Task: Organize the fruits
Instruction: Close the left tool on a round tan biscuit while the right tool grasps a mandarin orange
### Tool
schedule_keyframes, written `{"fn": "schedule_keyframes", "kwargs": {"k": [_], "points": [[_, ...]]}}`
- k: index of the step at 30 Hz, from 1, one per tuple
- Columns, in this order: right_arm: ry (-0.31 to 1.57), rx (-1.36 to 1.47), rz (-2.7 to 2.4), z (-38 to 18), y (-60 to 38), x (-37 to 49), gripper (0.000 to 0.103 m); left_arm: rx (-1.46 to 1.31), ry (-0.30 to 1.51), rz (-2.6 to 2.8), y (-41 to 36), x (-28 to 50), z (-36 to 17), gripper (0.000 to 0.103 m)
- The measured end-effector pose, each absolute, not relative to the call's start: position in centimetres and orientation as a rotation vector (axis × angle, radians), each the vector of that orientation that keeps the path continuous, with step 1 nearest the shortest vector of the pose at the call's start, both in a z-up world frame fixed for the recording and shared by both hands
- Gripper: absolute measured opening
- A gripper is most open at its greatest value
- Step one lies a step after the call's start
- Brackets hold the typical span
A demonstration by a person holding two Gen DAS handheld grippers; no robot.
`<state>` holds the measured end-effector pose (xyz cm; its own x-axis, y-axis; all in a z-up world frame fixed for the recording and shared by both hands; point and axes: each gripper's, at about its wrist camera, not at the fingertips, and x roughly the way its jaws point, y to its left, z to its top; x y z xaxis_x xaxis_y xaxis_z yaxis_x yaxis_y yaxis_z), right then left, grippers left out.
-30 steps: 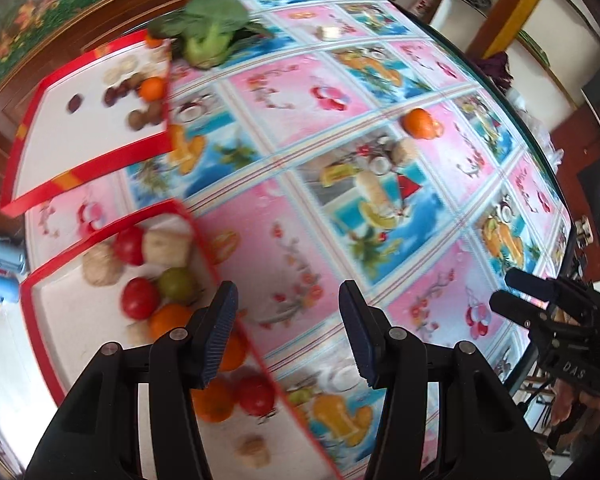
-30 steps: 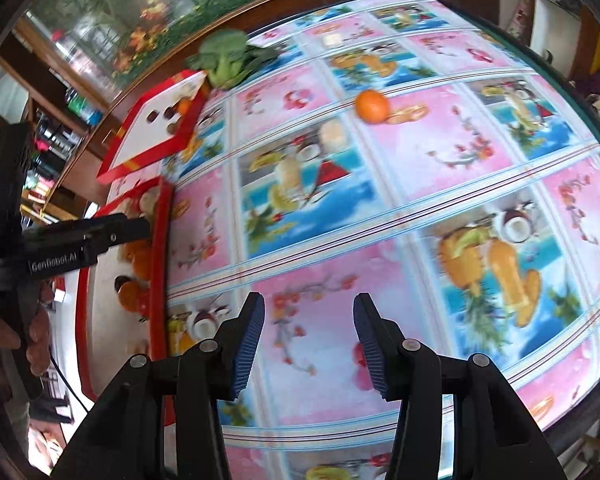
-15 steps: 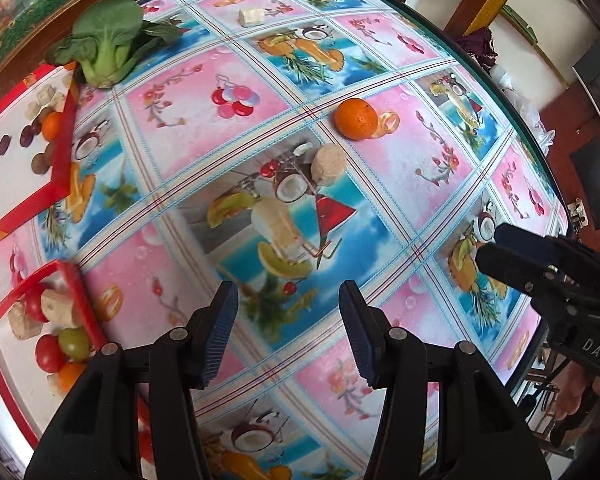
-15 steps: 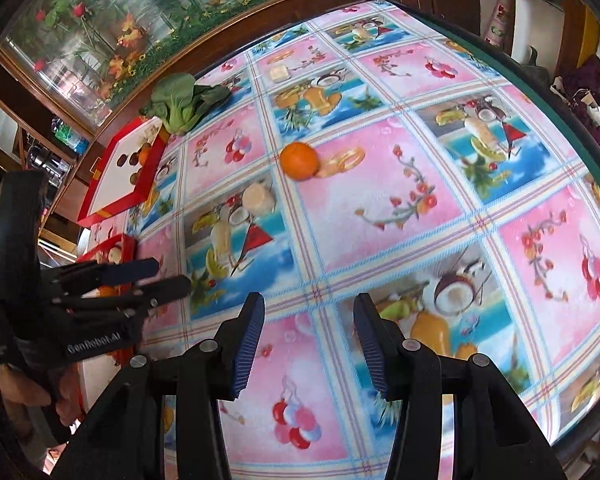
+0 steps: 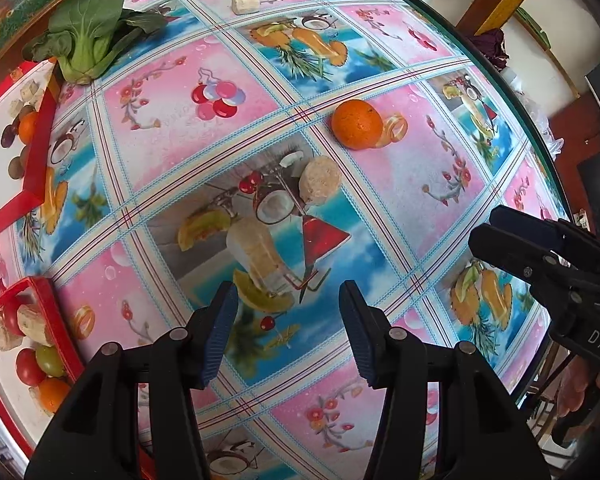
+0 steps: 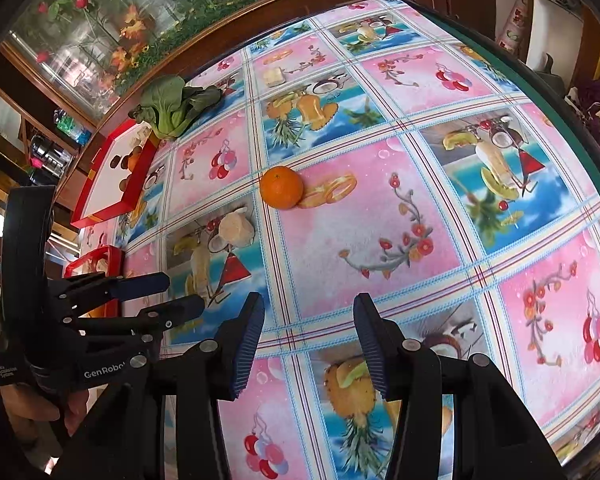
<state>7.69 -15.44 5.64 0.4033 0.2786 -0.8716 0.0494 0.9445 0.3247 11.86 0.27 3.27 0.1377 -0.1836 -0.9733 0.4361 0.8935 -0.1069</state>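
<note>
Beside the near red tray, already holding tomatoes and a green fruit, both claws hang spread and empty: left claw, right claw; beyond it an orange waits loose on the bench, unsorted

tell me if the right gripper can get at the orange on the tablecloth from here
Probably yes: the right gripper is open and empty, and only bare tablecloth lies between it and the orange.

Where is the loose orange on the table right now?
The orange lies alone on the patterned tablecloth, outside both red trays; in both wrist views it lies up ahead, just beyond the pale round chunk.
</note>
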Motion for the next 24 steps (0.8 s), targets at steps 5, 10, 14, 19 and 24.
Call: {"fn": "schedule_keyframes", "kwargs": {"k": [5,10,14,19,24], "points": [[1.137,0.307,0.165,5.9,-15.5,9.0,0.049,0.247,1.353,-0.457,-0.4,12.2,2.9,0.051],[1.127,0.296,0.183,6.1,-15.2,10.8,0.049,0.229,1.344,-0.439,-0.5,13.2,2.7,0.051],[1.124,0.362,0.195,6.0,-15.4,12.8,0.049,0.174,1.35,-0.409,0.1,14.4,2.5,0.051],[1.15,0.382,0.216,5.0,-14.8,15.3,0.049,0.127,1.352,-0.417,-0.3,15.0,2.1,0.051],[1.183,0.378,0.231,3.9,-13.6,17.5,0.048,0.12,1.346,-0.418,-1.2,15.4,1.6,0.051]]}}
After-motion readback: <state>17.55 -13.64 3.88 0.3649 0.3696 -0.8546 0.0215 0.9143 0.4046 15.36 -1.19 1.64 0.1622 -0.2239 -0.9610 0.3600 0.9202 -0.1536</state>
